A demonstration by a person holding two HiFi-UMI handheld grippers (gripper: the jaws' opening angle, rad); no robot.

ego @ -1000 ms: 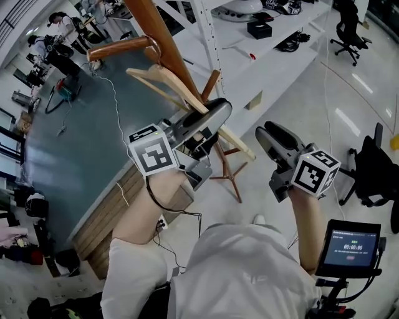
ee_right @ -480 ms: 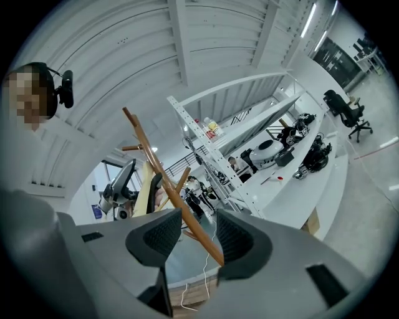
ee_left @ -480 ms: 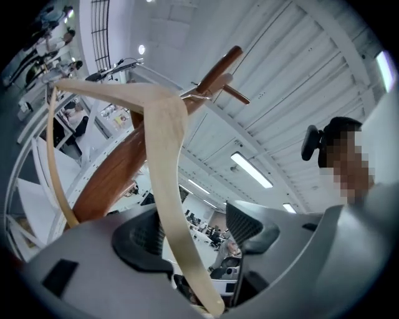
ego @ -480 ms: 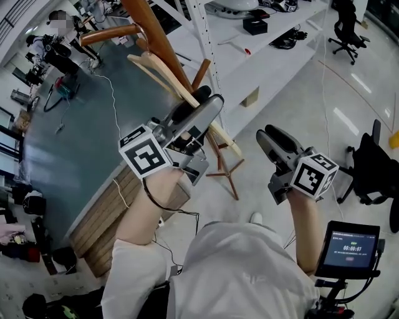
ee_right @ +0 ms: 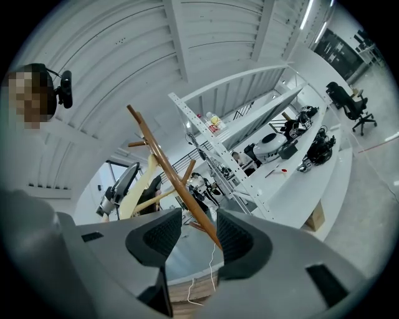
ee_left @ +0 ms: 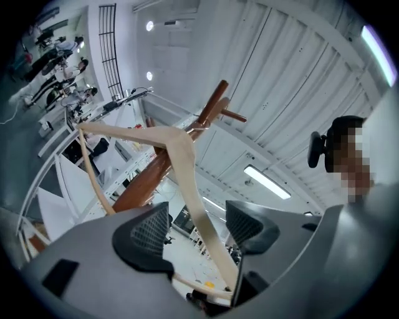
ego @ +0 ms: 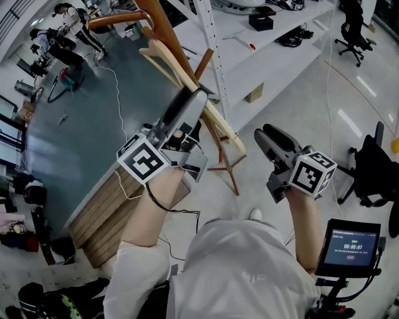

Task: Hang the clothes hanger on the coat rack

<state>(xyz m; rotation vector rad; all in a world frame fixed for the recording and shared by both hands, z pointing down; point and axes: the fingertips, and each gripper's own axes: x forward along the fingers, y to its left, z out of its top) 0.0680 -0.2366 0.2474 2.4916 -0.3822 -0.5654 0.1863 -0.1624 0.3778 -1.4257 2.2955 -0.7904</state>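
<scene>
The left gripper (ee_left: 198,225) stands wide open, pads clear of the hanger (ee_left: 181,156) arm passing between them, seemingly because the hanger's weight rests on the coat rack (ego: 165,34) at eleven o'clock, while the right gripper (ee_right: 199,232), at three o'clock, waits open and empty.

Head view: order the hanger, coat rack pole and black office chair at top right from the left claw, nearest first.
1. Hanger, between the left claw's jaws.
2. Coat rack pole, just beyond it.
3. Black office chair, far off, top right.
</scene>
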